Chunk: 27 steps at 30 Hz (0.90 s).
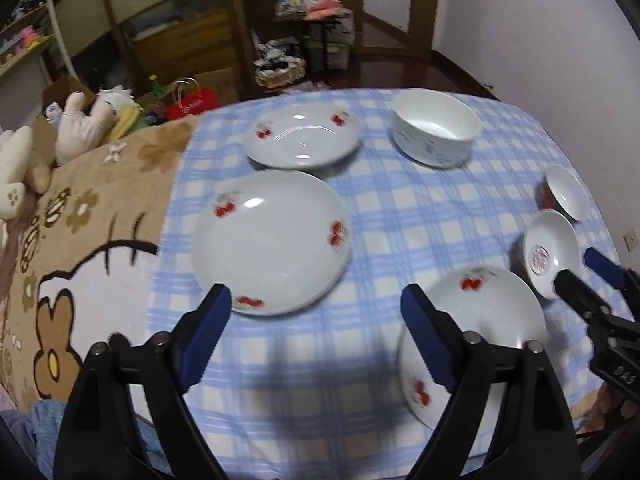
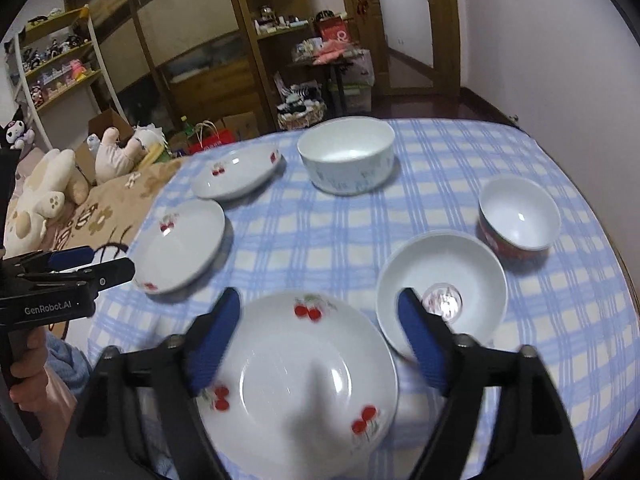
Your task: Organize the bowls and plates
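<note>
Three white cherry-print plates lie on the blue checked cloth: a far one (image 1: 302, 136) (image 2: 236, 174), a middle one (image 1: 272, 240) (image 2: 180, 250), and a near one (image 1: 476, 320) (image 2: 304, 376). A large white bowl (image 1: 436, 128) (image 2: 346, 156) stands at the back. A shallow white bowl (image 1: 550, 252) (image 2: 440, 296) and a red-sided bowl (image 1: 566, 192) (image 2: 518, 216) sit at the right. My left gripper (image 1: 316, 300) is open and empty, hovering just in front of the middle plate. My right gripper (image 2: 320, 304) is open and empty over the near plate.
The blue checked cloth (image 2: 320, 232) covers the table. A brown cartoon blanket (image 1: 80, 248) and plush toys (image 1: 80, 124) lie at the left. Shelves, a wooden cabinet and floor clutter stand beyond the far edge. A white wall is at the right.
</note>
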Each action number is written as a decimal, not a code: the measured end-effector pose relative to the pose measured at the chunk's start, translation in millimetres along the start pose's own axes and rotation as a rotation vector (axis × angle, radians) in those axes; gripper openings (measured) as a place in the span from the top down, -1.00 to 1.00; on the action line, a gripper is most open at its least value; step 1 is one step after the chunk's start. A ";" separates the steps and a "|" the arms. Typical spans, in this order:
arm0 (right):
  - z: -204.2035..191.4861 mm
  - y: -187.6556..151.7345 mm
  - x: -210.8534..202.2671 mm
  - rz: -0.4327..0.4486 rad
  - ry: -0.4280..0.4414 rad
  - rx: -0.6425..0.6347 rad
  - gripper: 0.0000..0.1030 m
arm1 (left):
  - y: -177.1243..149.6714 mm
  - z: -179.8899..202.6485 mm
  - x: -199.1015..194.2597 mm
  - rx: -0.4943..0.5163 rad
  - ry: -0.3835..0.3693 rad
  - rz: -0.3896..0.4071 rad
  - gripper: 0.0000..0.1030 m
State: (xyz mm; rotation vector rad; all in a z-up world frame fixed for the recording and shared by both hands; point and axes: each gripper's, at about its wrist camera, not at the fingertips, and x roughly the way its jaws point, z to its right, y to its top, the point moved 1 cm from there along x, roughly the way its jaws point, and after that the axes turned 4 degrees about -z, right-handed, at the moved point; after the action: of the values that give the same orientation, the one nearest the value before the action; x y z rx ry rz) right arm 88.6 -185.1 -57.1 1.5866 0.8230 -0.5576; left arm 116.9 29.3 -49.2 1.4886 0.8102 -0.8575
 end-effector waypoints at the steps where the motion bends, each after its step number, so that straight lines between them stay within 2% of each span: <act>1: -1.5 4.2 0.8 0.008 0.002 -0.001 -0.84 | 3.3 -5.5 0.2 -0.008 0.011 0.005 -0.79; 4: -6.6 17.5 8.4 0.018 0.015 -0.002 -0.97 | 12.7 -19.7 3.4 -0.030 0.029 0.009 -0.83; 10: -21.2 42.0 32.1 0.021 0.043 -0.009 -0.98 | 32.3 -43.4 20.2 -0.045 0.058 -0.012 -0.88; 16: -38.0 62.9 63.5 0.006 0.075 -0.010 -0.98 | 47.2 -65.8 48.9 -0.088 0.054 -0.061 -0.88; 27: -67.0 86.7 127.4 -0.036 0.130 -0.010 -0.98 | 51.0 -101.3 94.1 -0.192 0.031 -0.140 -0.88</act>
State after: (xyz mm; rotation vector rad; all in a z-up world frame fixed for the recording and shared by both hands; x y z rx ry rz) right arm 229.8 -98.3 -84.6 1.6147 0.9519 -0.4794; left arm 213.9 127.5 -101.0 1.2904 1.0012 -0.8367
